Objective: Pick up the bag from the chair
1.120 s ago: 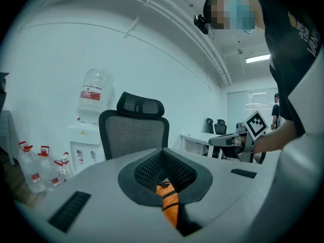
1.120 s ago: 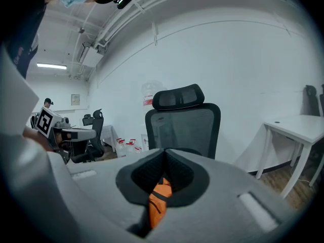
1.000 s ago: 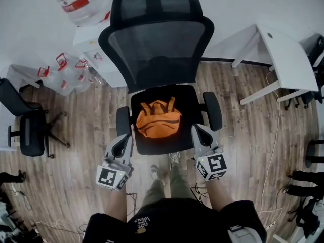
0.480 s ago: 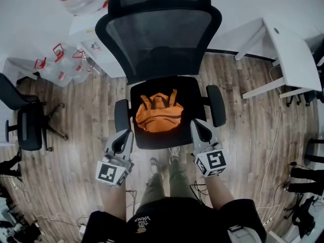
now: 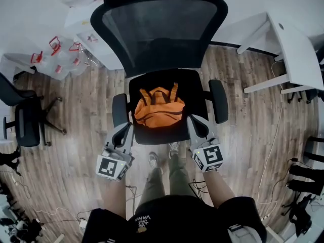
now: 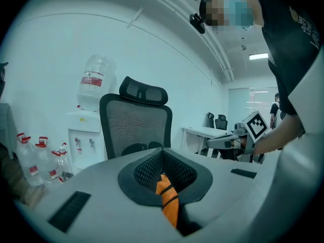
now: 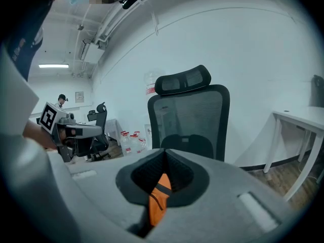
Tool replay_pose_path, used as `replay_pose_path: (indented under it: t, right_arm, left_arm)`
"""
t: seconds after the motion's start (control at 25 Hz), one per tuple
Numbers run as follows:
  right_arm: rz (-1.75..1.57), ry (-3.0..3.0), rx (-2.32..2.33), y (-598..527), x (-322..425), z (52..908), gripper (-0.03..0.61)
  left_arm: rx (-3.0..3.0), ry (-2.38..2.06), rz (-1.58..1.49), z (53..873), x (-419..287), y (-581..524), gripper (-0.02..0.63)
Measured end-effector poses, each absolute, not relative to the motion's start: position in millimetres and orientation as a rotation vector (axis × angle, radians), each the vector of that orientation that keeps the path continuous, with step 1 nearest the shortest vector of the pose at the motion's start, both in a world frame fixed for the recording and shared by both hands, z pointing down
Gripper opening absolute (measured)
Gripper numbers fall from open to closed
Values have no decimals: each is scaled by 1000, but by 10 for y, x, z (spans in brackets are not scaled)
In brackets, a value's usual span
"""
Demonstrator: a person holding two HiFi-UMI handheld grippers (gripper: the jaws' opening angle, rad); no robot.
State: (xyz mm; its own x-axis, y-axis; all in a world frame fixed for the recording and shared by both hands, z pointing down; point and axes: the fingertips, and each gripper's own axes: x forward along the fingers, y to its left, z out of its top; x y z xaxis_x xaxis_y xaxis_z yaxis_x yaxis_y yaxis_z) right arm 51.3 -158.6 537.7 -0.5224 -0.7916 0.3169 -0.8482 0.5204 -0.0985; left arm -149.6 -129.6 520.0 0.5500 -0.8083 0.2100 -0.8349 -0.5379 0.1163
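Orange bag (image 5: 158,109) lay untouched on the seat of the chair (image 5: 195,87), so the pick-up was not yet begun; left tongs (image 5: 125,131) and right tongs (image 5: 196,125) hung near its front corners, both closed tight and empty, with grasp and lift left to do

A black mesh-backed office chair (image 5: 159,34) fills the upper centre of the frame. On its seat lies an orange fabric bag with dark straps (image 5: 158,110). At lower centre, the grey left gripper (image 5: 126,131) and grey right gripper (image 5: 194,122), jaws together, flank the seat's front corners without touching the bag. A white desk (image 5: 296,52) stands at upper right. Clear red-capped water bottles (image 5: 55,59) stand at upper left on the wood-plank floor (image 5: 86,115).
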Motion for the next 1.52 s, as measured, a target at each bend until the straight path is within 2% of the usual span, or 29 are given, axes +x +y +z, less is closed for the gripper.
replay_pose_path:
  t: [1.52]
  right_arm:
    - [586,-2445,1227,-1580,368,6572,-2]
  left_arm:
    - [2394,-1361,356,6365,-1468,-1418,6]
